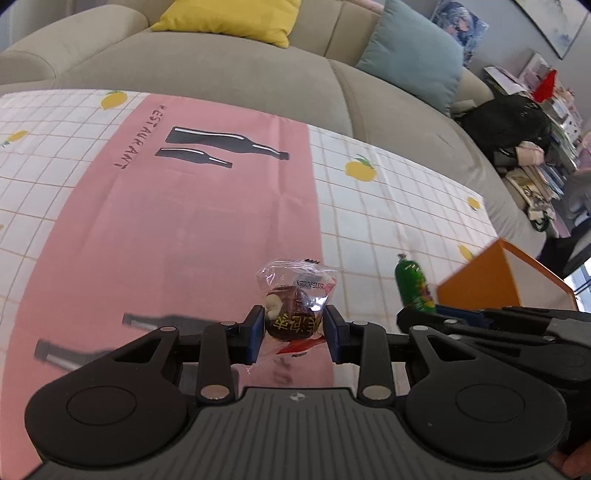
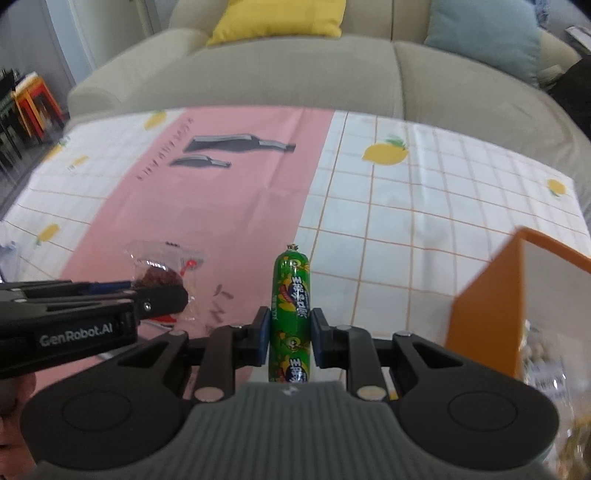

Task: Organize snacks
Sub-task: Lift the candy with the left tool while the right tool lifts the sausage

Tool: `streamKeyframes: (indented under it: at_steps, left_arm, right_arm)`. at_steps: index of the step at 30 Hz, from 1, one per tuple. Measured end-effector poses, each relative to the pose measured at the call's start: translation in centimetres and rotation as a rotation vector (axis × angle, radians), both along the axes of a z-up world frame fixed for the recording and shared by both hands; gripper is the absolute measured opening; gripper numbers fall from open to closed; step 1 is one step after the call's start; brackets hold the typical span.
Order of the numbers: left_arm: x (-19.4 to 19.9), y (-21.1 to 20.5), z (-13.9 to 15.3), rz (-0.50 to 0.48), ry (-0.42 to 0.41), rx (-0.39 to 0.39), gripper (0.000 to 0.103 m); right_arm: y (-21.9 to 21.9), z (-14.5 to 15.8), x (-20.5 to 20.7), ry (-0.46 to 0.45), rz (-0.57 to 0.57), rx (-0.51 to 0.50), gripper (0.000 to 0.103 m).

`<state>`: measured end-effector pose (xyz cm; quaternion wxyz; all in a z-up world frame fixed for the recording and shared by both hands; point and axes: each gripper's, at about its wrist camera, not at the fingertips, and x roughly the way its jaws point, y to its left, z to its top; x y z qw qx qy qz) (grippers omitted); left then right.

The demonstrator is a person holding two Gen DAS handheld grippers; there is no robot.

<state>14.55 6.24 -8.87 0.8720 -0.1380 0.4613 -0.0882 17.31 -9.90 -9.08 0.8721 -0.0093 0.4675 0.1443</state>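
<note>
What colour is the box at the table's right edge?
Orange outside, pale inside; the box shows best in the right wrist view.

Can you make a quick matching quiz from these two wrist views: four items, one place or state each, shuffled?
Items:
1. green sausage stick
2. brown snack in clear wrapper
3. orange box
4. yellow cushion

Places or states:
A. on the sofa behind the table
B. clamped in the left tongs
C. at the table's right edge, open side showing
D. clamped in the right tongs

Pairs: 1-D, 2-B, 3-C, 4-A
</note>
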Motion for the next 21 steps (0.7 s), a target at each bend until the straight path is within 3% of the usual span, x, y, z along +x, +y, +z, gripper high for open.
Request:
streamKeyframes:
  at_steps: [12,21]
  left_arm:
    - [-5.5,-4.1,4.8,-0.088,-0.051,-0.036,0.038]
    - [-6.7,-10.5,8.8,-0.234,-0.129,-0.064,0.038]
  right_arm:
    - [-5.5,6.2,-9.4,-0.198,-0.109,0.07,0.02]
    - [-11.8,8.7,-13.2,-0.263,-0.182,0.068,0.02]
